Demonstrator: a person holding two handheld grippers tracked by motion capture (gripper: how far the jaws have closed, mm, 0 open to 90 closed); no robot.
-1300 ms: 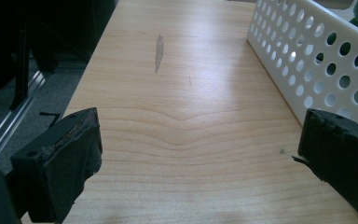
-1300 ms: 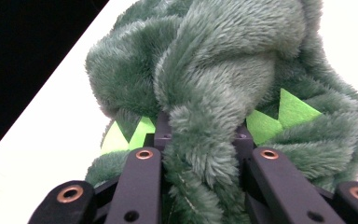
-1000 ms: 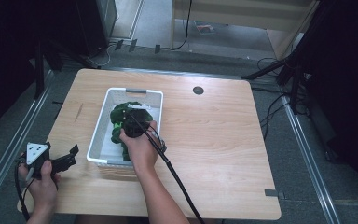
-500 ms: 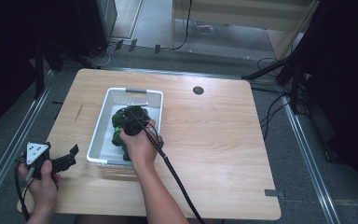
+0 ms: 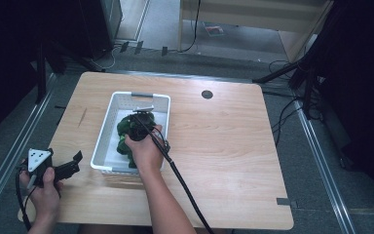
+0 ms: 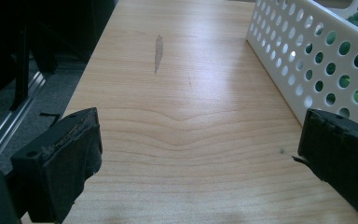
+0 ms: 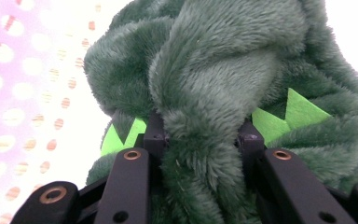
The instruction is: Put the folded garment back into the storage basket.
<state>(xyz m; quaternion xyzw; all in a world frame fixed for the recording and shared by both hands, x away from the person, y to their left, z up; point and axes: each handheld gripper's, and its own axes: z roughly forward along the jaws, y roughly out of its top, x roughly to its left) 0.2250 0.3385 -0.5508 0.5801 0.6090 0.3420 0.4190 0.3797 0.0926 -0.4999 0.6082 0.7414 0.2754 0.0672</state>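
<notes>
- Inside the white basket (image 5: pixel 106 134), the right gripper (image 5: pixel 137 127) reaches forward from the forearm, pinching the green plush toy (image 7: pixel 214 84).
- Meanwhile, the left gripper (image 5: pixel 61 168) rests low at the desk (image 5: pixel 233 146) edge, jaws spread.

high view – dim, dark edges | right gripper view – blown-out whites, pink cast | left gripper view – sheen on the table (image 6: pixel 191 107)

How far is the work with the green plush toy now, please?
Done: the right tongs are shut on a fold of the green plush toy, which sits inside the white basket. In hand: that grip, over the basket. Left: whether the toy goes in or comes out cannot be told. The left tongs are open and idle over the table beside the basket.
</notes>
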